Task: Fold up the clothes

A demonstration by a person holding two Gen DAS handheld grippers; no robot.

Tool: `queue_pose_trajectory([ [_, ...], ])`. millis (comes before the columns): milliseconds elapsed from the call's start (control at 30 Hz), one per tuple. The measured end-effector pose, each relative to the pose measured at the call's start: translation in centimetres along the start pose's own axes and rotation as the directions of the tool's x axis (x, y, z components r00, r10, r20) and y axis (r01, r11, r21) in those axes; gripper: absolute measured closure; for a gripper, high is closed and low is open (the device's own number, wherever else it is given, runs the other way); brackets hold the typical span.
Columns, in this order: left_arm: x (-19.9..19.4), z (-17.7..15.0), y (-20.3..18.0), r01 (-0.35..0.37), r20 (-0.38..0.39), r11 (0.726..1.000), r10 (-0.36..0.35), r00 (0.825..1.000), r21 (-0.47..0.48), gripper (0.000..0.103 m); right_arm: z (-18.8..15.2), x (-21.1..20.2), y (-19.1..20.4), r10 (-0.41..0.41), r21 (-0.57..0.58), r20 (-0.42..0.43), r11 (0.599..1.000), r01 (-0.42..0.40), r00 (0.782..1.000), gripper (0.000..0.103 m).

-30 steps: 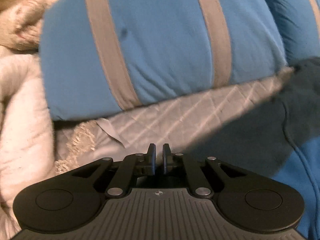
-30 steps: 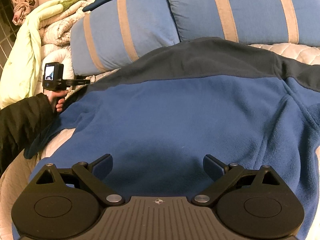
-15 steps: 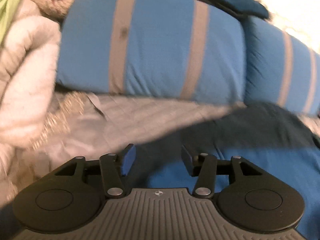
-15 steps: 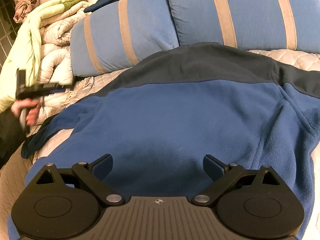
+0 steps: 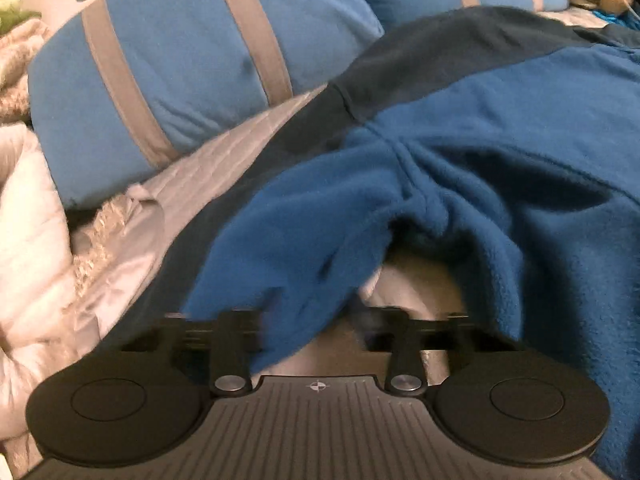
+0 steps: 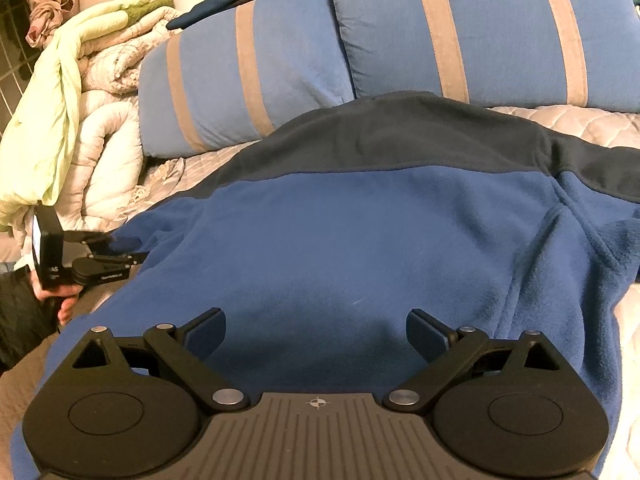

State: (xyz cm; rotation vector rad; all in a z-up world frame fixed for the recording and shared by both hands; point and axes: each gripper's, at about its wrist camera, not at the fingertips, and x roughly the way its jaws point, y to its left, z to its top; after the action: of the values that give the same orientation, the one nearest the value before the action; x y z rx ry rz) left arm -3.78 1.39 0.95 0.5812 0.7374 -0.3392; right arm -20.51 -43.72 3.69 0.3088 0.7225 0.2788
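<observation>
My fleece (image 6: 360,240) is royal blue with a dark navy yoke; the pillows (image 6: 256,76) are light blue with tan stripes; the quilt (image 6: 580,124) is pale cream

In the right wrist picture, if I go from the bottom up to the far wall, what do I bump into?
Right gripper with fingers spread wide → blue fleece → its dark gray top band → striped blue pillows.
</observation>
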Motion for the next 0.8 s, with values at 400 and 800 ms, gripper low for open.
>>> queue_pose_trajectory([
  [400, -3.7, -1.3, 0.2, 0.105, -0.036, 0.984, -0.112, 0.993, -0.146, 0.093, 0.0, -0.1, -0.1, -0.002, 0.002, 0.002, 1.000, 0.002, 1.000, 0.006],
  [800, -13.8, -15.6, 10.7, 0.186, 0.207, 0.587, -0.032, 0.978, -0.788, 0.049, 0.1, -0.2, -0.1, -0.001, 0.002, 0.006, 1.000, 0.001, 1.000, 0.005],
])
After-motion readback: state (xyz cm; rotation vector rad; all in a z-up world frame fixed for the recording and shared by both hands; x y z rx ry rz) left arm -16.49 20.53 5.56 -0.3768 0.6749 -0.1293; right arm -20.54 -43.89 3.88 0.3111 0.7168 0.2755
